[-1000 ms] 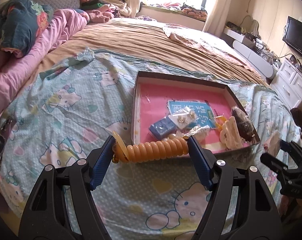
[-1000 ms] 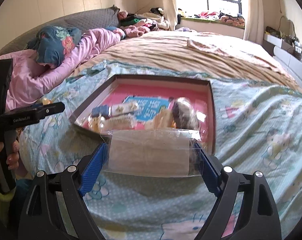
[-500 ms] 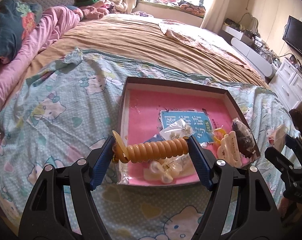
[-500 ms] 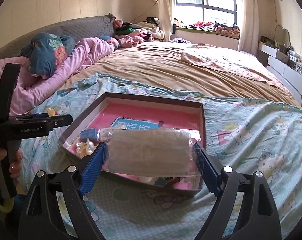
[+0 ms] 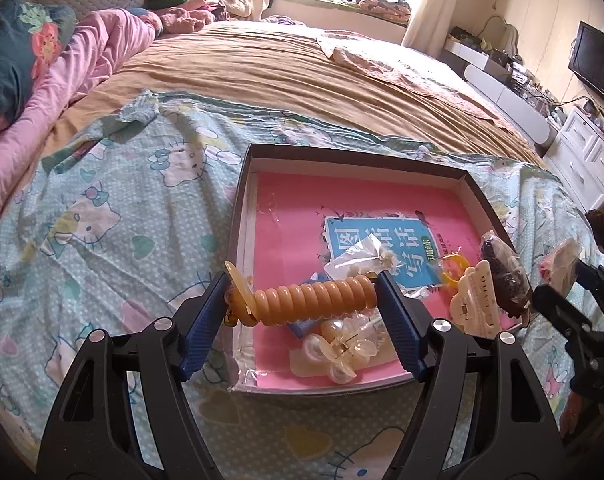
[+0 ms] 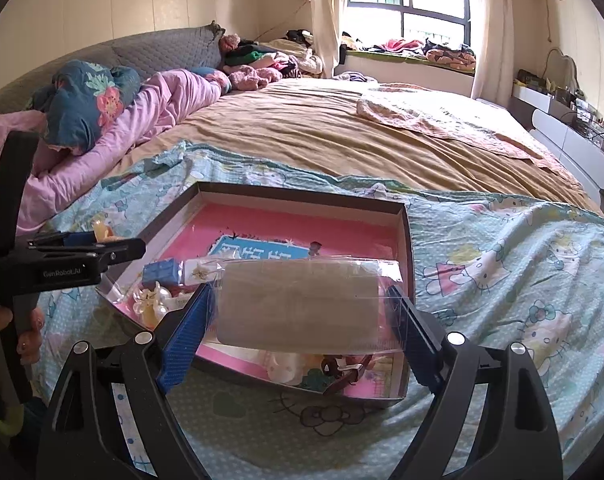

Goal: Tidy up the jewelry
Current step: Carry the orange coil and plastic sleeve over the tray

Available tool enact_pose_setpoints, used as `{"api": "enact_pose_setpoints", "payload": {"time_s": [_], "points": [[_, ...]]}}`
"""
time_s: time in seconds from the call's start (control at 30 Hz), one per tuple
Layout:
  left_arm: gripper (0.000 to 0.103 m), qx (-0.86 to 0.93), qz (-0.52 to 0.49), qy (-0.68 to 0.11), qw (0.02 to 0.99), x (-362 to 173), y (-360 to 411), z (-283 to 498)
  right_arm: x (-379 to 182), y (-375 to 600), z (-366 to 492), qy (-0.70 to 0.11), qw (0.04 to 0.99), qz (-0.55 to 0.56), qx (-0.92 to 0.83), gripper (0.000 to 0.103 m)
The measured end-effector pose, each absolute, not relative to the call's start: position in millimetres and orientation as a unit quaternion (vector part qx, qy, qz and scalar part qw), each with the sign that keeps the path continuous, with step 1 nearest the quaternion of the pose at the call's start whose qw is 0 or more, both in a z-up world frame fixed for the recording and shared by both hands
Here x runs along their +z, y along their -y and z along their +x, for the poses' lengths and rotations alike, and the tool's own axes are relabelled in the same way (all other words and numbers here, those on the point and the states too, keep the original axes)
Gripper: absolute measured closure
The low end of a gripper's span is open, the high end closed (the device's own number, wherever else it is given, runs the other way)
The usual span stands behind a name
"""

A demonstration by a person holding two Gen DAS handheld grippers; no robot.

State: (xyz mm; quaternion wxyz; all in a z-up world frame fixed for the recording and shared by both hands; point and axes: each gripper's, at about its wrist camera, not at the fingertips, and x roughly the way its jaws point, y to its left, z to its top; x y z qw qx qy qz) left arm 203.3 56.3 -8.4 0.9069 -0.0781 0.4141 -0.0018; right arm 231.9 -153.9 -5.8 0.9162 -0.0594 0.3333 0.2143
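Note:
My left gripper [image 5: 302, 300] is shut on an amber spiral hair tie [image 5: 314, 300] with a flat amber tag at its left end, held above the near left corner of a dark box with a pink floor [image 5: 285, 208]. My right gripper [image 6: 302, 312] is shut on a clear plastic packet [image 6: 302, 304] with a grey card inside, held over the box's near edge [image 6: 261, 380]. In the box lie a blue card [image 5: 378, 240], a cream claw clip [image 5: 478, 300], a pearly flower clip [image 5: 338, 352] and a dark bagged item [image 5: 502, 268].
The box rests on a Hello Kitty sheet [image 5: 113, 220] over a brown bedspread [image 5: 281, 64]. Pink bedding and pillows [image 5: 81, 52] lie at the left. White drawers and a TV [image 5: 594, 64] stand at the right. The right gripper [image 5: 574, 300] shows in the left view's edge.
Both grippers have moved forward over the box with their items still held. The box now lies closer under each gripper.

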Motion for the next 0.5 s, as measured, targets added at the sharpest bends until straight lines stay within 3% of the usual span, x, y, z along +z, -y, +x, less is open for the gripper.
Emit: {"api": "enact_pose_setpoints", "payload": {"time_s": [0.5], "points": [[0.033, -0.011, -0.076, -0.425, 0.902, -22, -56, 216, -24, 139, 243, -0.347, 0.909, -0.077, 0.218, 0.018]]}}
